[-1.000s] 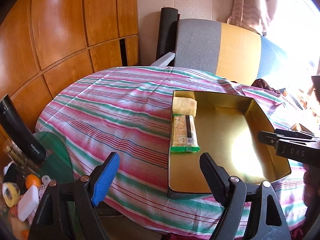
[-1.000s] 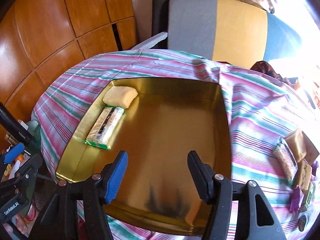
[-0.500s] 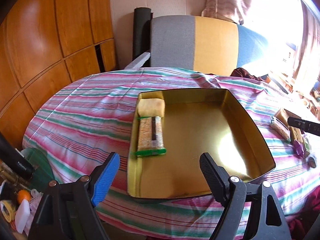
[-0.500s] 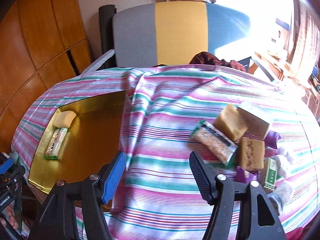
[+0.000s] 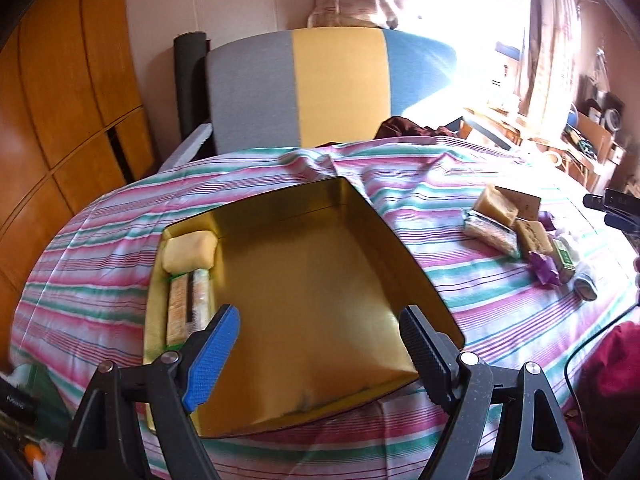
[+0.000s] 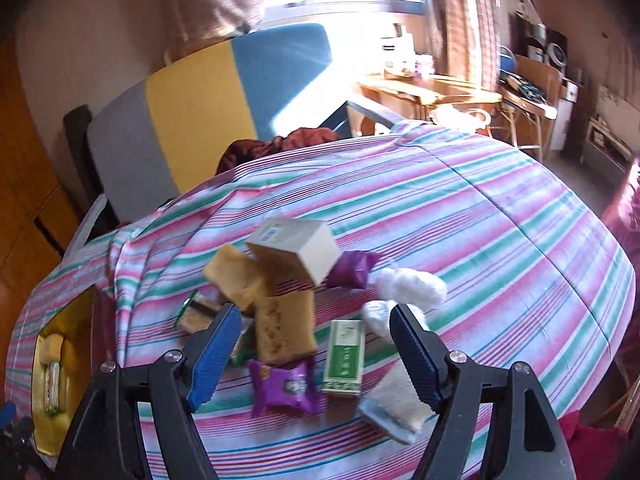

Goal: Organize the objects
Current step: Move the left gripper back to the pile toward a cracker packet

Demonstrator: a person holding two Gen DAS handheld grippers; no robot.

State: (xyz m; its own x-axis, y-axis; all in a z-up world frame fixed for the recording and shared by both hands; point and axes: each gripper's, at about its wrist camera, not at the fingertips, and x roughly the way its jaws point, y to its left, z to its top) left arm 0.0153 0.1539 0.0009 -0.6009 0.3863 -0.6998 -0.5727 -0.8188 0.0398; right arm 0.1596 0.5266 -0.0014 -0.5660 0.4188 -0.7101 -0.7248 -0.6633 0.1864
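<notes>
A gold tin box [image 5: 384,240] lies open on the striped tablecloth, holding a yellow pastry [image 5: 190,251] and a green-edged cracker pack [image 5: 188,310] along its left wall. My left gripper [image 5: 318,342] hangs open and empty over the box's near edge. My right gripper [image 6: 314,344] is open and empty just above a pile of snacks: a brown wrapped cake [image 6: 285,328], a green slim box [image 6: 344,356], a purple packet [image 6: 285,388], a beige carton [image 6: 296,249] and white wrapped pieces [image 6: 412,286]. The pile also shows in the left wrist view [image 5: 516,232]. The box also shows at the far left of the right wrist view [image 6: 74,324].
A grey, yellow and blue chair back [image 5: 320,84] stands behind the table. Wooden cabinets [image 5: 60,112] fill the left. A dark red cloth [image 6: 280,144] lies at the table's far edge. Desks and clutter [image 6: 520,92] stand at the right by the window.
Both grippers swung right. The right one left the tin box and now hovers over the snack pile. The left view now centres on the box. Both stayed open.
</notes>
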